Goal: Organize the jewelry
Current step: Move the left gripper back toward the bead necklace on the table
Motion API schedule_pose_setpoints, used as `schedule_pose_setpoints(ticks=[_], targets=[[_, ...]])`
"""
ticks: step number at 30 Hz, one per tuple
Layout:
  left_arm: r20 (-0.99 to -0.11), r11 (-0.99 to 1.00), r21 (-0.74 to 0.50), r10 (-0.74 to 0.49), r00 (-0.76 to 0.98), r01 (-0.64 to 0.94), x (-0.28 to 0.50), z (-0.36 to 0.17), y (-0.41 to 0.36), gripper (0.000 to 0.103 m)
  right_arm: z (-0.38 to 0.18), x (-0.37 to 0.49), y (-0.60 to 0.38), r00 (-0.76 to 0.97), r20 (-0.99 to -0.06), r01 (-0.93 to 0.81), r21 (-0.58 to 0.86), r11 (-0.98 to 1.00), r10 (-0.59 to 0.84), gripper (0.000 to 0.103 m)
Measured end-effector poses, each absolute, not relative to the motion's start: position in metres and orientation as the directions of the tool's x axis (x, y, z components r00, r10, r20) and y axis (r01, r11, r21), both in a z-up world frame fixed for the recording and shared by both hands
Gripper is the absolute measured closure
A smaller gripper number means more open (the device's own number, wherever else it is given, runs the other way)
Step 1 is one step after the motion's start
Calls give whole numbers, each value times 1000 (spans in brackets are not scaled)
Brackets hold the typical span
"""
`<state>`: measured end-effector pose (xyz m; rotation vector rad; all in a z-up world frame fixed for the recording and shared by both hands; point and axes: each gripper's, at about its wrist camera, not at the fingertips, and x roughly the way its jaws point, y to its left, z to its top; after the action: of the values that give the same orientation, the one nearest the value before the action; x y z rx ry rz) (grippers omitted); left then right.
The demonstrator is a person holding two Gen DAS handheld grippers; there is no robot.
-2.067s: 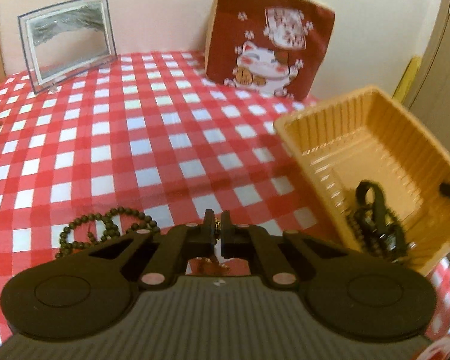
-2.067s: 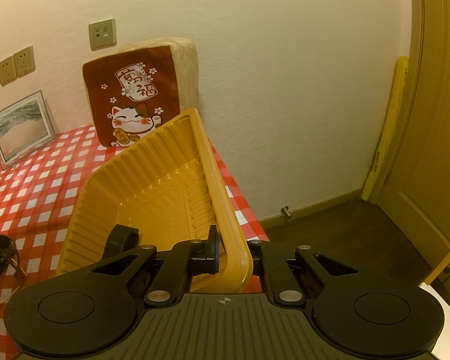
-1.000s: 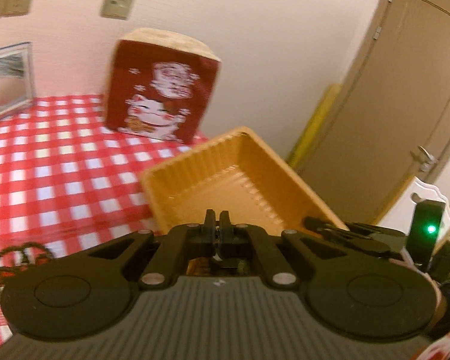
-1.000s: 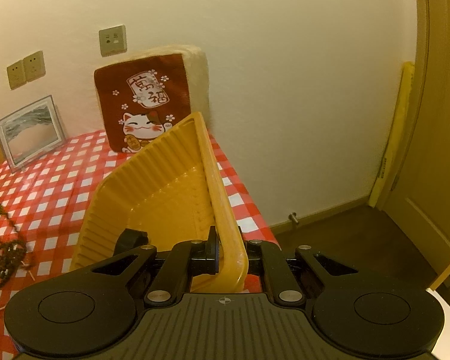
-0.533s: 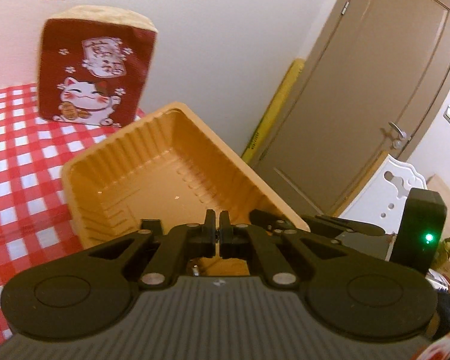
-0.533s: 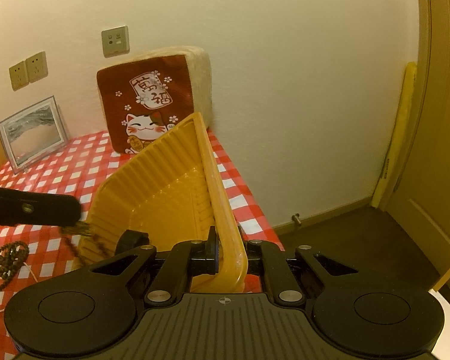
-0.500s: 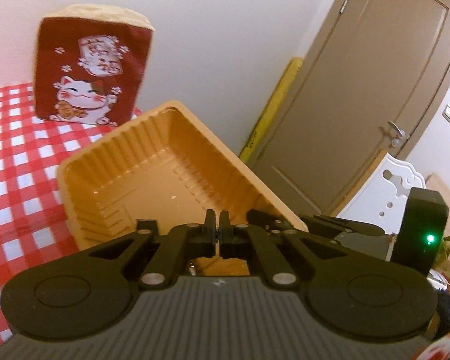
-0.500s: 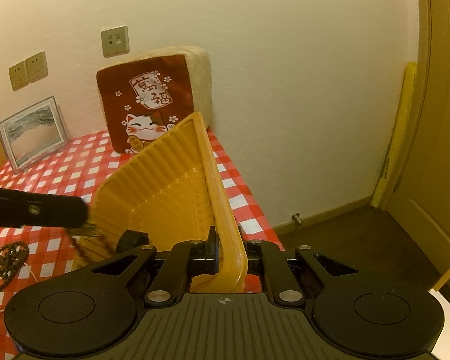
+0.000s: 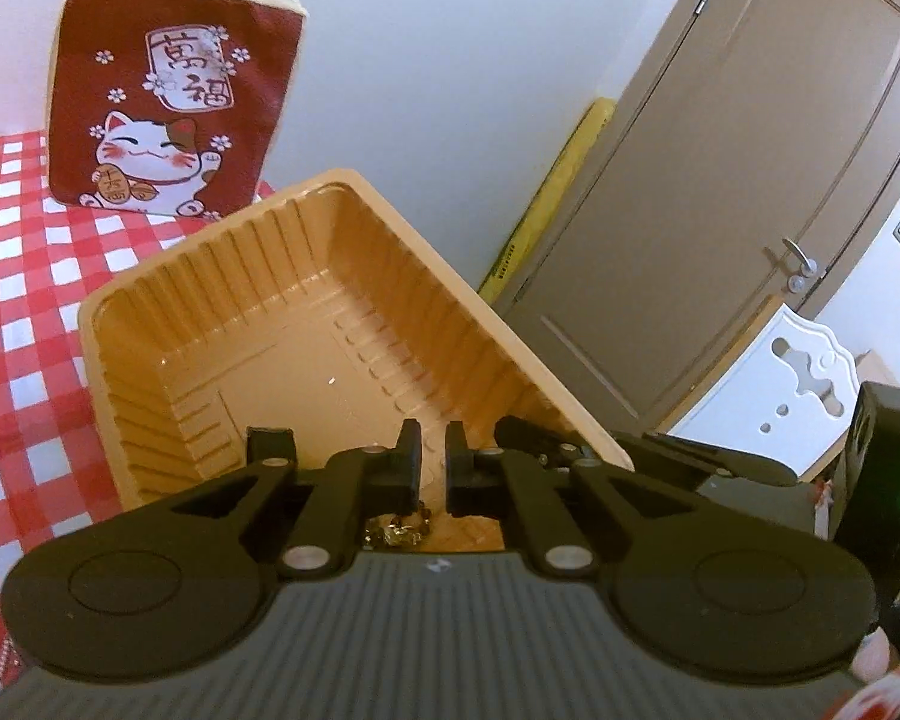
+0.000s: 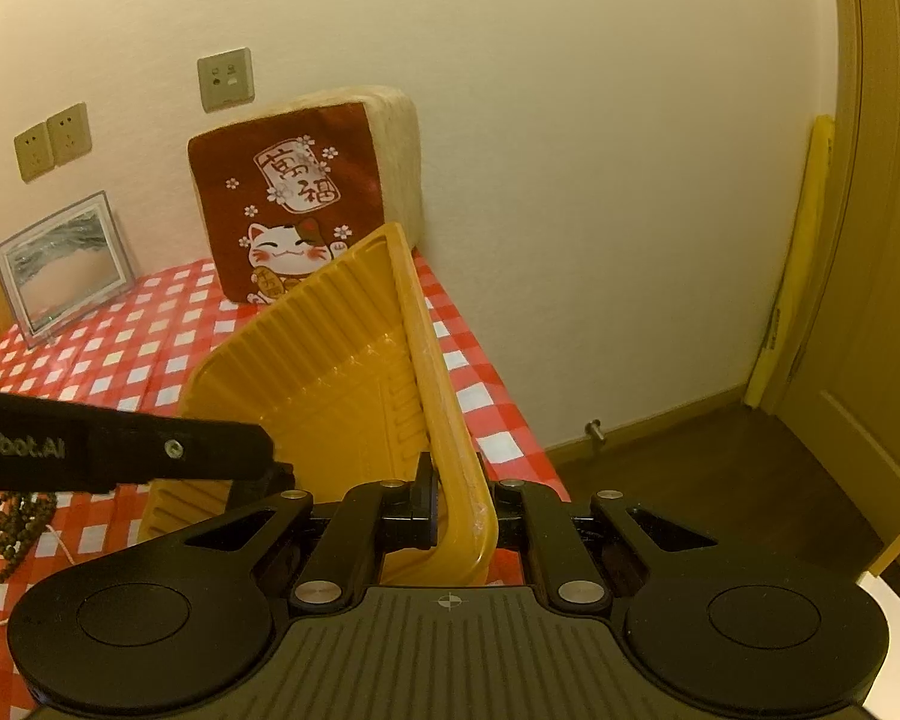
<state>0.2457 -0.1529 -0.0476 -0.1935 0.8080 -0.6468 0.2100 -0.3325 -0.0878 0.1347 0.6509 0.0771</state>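
An orange ribbed plastic tray (image 9: 306, 312) is tipped up on the red checked tablecloth (image 9: 18, 276). My right gripper (image 10: 463, 492) is shut on the tray's near rim (image 10: 450, 456) and holds it tilted. My left gripper (image 9: 432, 456) hangs over the tray's near end and its jaws are opening, with a narrow gap and nothing between the pads. A small gold and dark jewelry piece (image 9: 399, 531) lies just below them in the tray. A black band (image 9: 270, 444) sits in the tray beside it. A dark bead bracelet (image 10: 12, 525) lies on the cloth to the left.
A red lucky-cat cushion (image 10: 300, 204) leans on the wall behind the tray. A framed picture (image 10: 66, 264) stands at the back left. The table's right edge drops to a wooden floor (image 10: 690, 480), with a door (image 9: 750, 210) and a white chair back (image 9: 798, 384) beyond.
My left gripper swung right from the cloth to over the tray and sank toward it; its jaws have parted and the jewelry piece now lies in the tray. The right gripper kept still.
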Motion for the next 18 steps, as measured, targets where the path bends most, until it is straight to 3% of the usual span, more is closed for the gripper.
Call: schedule_pose_setpoints(ticks=[4,14,18], targets=[[-603,816,-395,-577,551,422,247,-41,-137,87,-88,211,-332,793,-599,-30,149,988,115,95],[-622,906,-345,-417,662,247,236,-29,-65,75,-89,211,-331,793,-598,-32,145,989,113,95],[-643,936,-317,-329,692,150,224,-32,-30,74,-89,212,-330,793,-598,-32,144,989,113,95]])
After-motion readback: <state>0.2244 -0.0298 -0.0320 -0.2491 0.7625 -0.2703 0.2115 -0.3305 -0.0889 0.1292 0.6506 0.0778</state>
